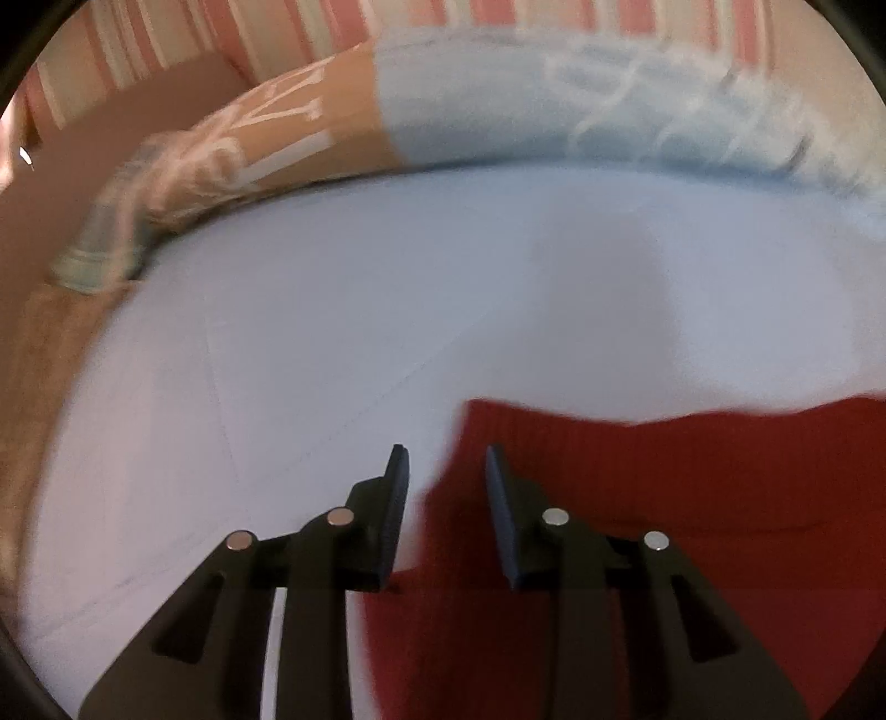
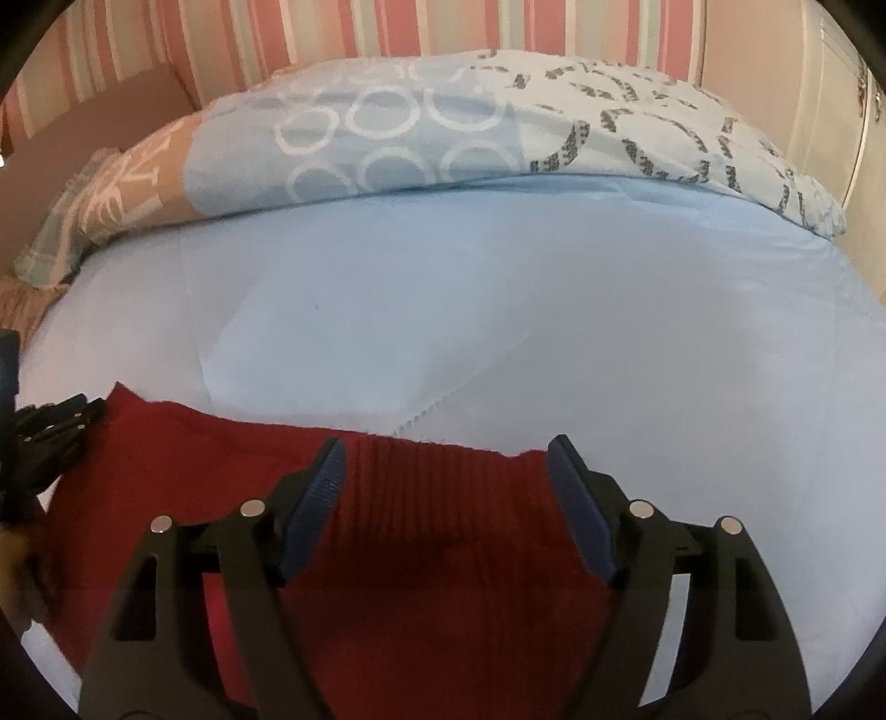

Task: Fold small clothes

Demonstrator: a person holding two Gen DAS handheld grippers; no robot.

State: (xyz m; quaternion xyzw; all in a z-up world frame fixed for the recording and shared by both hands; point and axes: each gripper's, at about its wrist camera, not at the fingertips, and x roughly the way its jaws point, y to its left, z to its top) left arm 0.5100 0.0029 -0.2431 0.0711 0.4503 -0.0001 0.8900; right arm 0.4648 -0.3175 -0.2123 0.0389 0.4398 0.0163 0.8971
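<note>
Mid-task on a red knit garment point(image 2: 421, 609), lying flat on the light blue bedsheet point(image 2: 498, 310) and filling the near ground of both wrist views. Directly above the garment's ribbed hem point(image 2: 437, 482): the right gripper point(image 2: 447, 442), spread wide, blue pads clear of the knit on either side, holding nothing. At the garment's left edge: the left gripper point(image 1: 446, 450), parted only narrowly, with red cloth showing in the gap below but no pad visibly pressing on it, so judged empty as well, though hard to be surer through the blur. Also visible from the right wrist, just beside the garment's far left corner. Step in hand, as a judgement: between grasps, lining up for a hold on the far edge before folding. Next move calls for lowering both grippers onto that edge, pinching hem and left corner at matching points, then lifting evenly to keep the fold from skewing. Probably best to bite shallow, given thick ribbing likely to bunch. Beyond the garment, bare sheet; farther still, a patterned pillow point(image 2: 421, 127) with pale rings and grey lettering; behind that, a pink striped wall point(image 2: 387, 27).
</note>
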